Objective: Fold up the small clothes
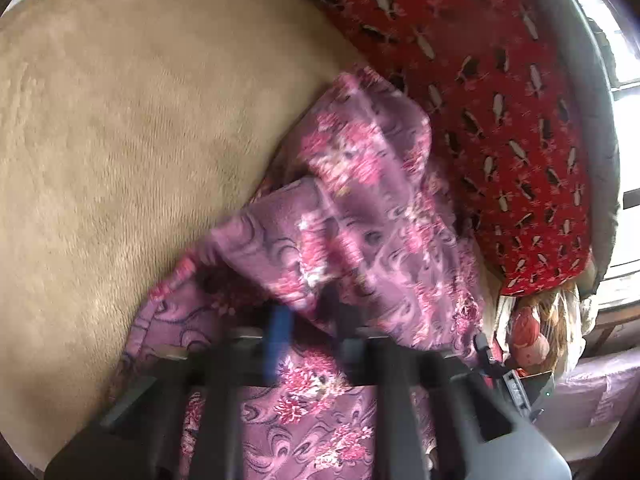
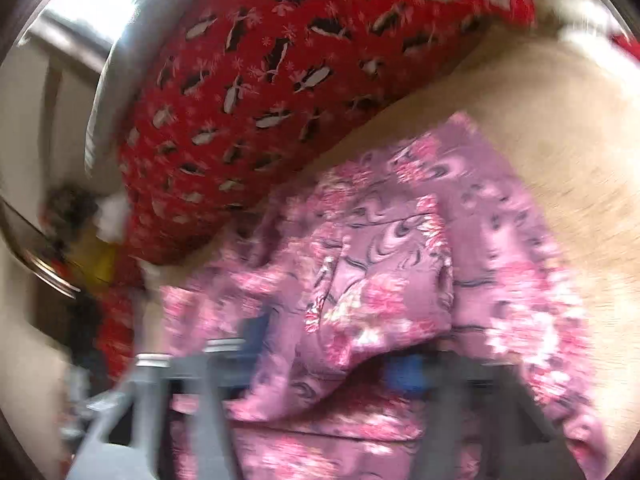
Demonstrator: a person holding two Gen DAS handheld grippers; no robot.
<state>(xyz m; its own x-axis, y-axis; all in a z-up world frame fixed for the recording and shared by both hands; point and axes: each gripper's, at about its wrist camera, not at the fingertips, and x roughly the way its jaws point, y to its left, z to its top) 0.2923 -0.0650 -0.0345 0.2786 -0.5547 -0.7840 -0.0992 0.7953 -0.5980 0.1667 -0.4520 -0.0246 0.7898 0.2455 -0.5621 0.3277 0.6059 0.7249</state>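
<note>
A small purple garment with pink flowers (image 1: 360, 216) lies bunched on a beige plush surface (image 1: 120, 120). My left gripper (image 1: 308, 320) is shut on a fold of the garment, which drapes over its fingers; a blue pad (image 1: 280, 328) shows. In the right wrist view the same garment (image 2: 380, 280) hangs over my right gripper (image 2: 332, 360), which is shut on its cloth; a blue pad (image 2: 404, 372) peeks out. The right wrist view is blurred.
A red cushion with a black and white print (image 1: 480, 100) lies just behind the garment and also shows in the right wrist view (image 2: 260, 80). A grey curved rim (image 1: 592, 120) and a bright window lie beyond. A doll-like toy (image 1: 532, 340) sits at the right.
</note>
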